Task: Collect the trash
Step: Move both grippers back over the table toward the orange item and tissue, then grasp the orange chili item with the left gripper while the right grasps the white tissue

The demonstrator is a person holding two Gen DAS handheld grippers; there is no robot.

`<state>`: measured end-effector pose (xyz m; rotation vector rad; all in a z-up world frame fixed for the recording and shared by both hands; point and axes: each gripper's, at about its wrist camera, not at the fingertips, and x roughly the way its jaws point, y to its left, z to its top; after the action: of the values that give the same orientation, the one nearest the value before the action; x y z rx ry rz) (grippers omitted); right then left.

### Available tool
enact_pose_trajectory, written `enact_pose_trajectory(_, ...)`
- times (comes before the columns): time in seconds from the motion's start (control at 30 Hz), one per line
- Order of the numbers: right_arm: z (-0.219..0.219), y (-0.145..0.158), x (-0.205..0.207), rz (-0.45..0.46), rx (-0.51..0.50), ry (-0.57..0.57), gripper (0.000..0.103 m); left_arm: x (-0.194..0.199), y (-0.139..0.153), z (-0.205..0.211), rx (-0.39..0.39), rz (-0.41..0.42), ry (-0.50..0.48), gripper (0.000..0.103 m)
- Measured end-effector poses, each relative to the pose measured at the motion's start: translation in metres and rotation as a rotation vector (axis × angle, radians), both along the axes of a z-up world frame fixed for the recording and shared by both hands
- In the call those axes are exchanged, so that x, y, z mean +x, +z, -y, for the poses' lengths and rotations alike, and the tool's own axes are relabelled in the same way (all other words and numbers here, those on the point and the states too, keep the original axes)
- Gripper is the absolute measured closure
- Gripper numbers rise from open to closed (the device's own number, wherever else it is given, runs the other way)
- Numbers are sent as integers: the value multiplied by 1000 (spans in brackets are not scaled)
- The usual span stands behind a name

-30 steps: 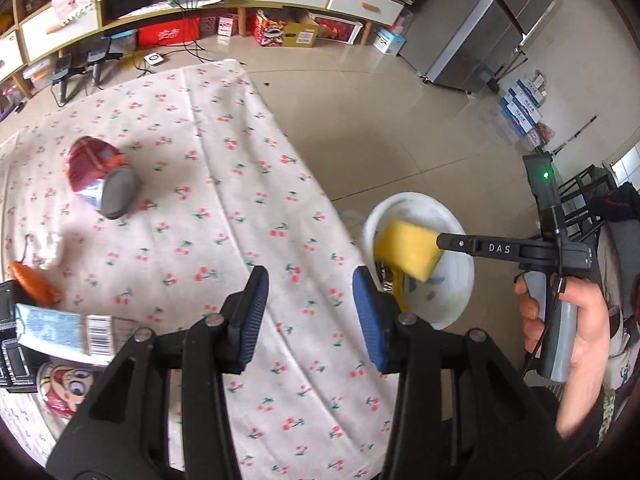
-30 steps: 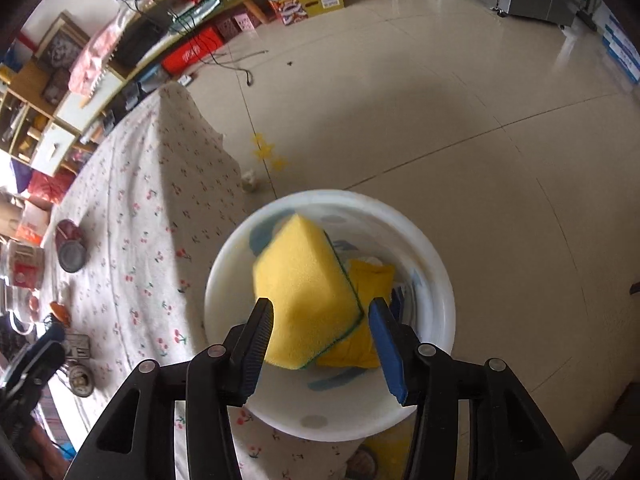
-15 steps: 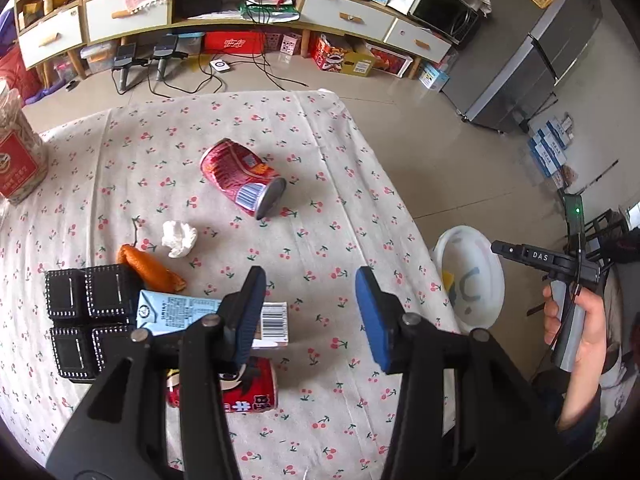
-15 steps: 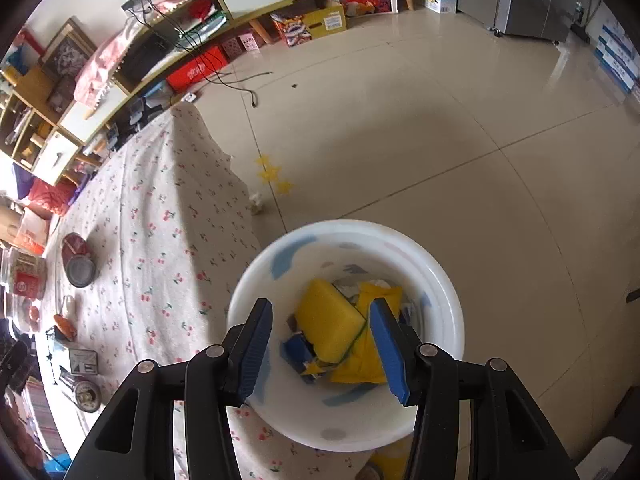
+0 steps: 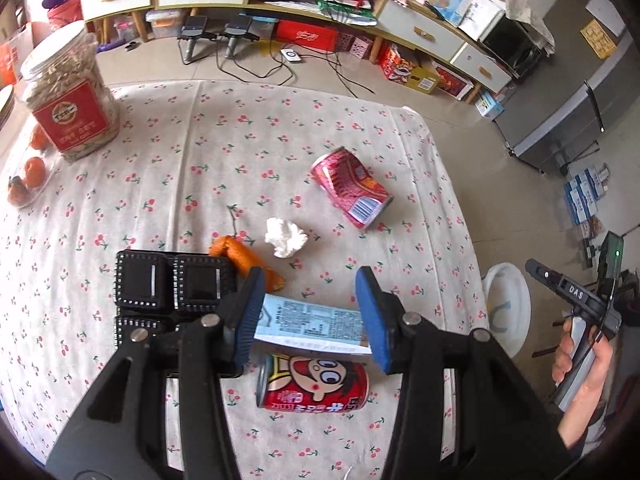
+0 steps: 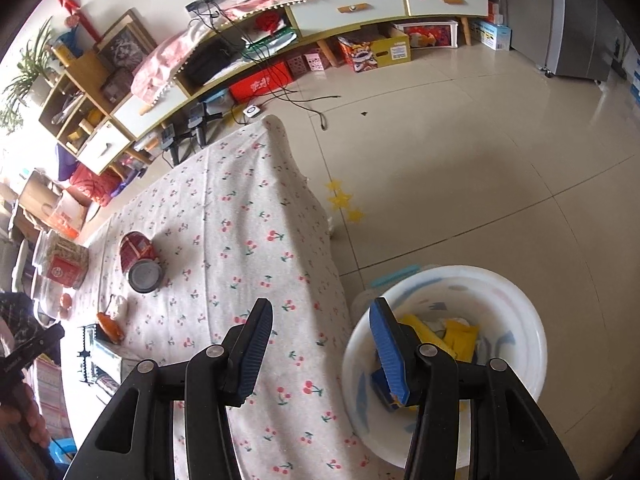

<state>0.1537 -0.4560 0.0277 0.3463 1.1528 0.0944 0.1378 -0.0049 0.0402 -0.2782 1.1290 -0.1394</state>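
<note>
Cherry-print cloth table [image 5: 168,184] w/ trash: crumpled tissue [image 5: 285,237], dented red can [image 5: 350,187], flat blue carton [image 5: 312,323] beside cartoon can [image 5: 316,385]. Left gripper [image 5: 310,316] partly open, empty, above carton, no contact. Right gripper [image 6: 320,350] partly open, empty, over table edge next to round white plastic bin [image 6: 520,312] on tile floor holding yellow wrappers [image 6: 460,340].

Matt cotton tablecloth [image 5: 224,152], glossy metal can [image 5: 350,188], crumpled paper tissue [image 5: 285,237], smooth plastic bin [image 6: 520,312].

black trays [image 5: 172,288] crowd carton [image 5: 312,326] left side; open tablecloth [image 5: 200,168] beyond crushed can [image 5: 350,192].
</note>
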Motion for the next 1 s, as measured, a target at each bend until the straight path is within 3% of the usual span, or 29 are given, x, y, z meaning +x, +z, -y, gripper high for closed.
enact_pose_trajectory(0.2,-37,5,7,25,14,58,51,10,-18,-35,28,-53,92,54)
enact_pose_trajectory(0.47,-103,5,12,35,17,194,51,32,-40,-20,86,-84,14,54)
enact_pose_trajectory(0.83,-179,-5,16,50,49,324,51,49,-74,-17,112,-143,5,54)
enact_pose_trajectory(0.93,-196,-11,21,41,62,347,51,49,-76,-17,120,-141,17,69)
enact_pose_trajectory(1.0,-206,-14,24,38,68,361,51,48,-75,-20,108,-138,23,73)
